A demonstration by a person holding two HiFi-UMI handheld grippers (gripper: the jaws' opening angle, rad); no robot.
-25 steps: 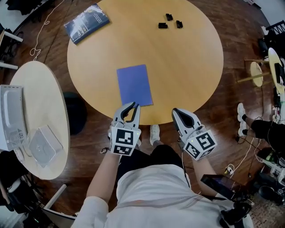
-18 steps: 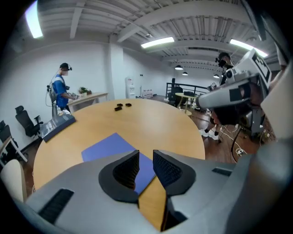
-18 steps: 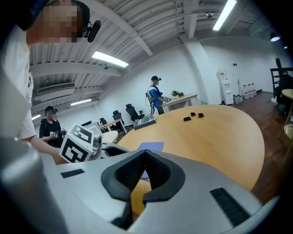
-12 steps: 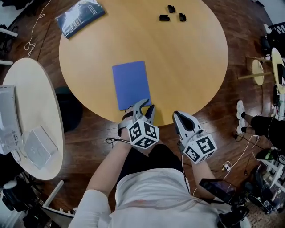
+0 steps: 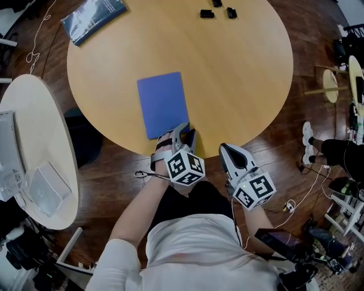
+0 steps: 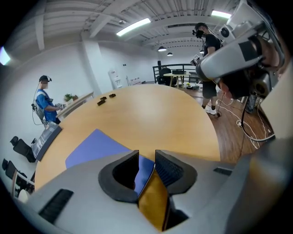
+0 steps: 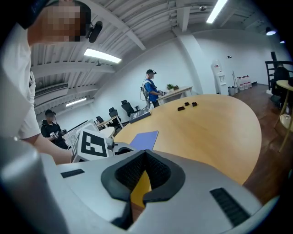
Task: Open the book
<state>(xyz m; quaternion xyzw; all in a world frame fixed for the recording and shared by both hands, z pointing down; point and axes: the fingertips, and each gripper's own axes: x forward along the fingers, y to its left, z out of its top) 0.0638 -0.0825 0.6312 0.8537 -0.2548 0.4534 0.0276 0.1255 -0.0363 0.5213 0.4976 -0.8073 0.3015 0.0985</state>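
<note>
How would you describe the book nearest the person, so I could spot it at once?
Start at the big round wooden table. Near the edge closest to the person lies the blue book, closed and flat. Its cover is plain blue, unlike the dark printed book at the far left rim.

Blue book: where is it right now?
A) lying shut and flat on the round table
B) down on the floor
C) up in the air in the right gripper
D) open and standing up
A: the blue book lies closed and flat on the round table, near its front edge.
</note>
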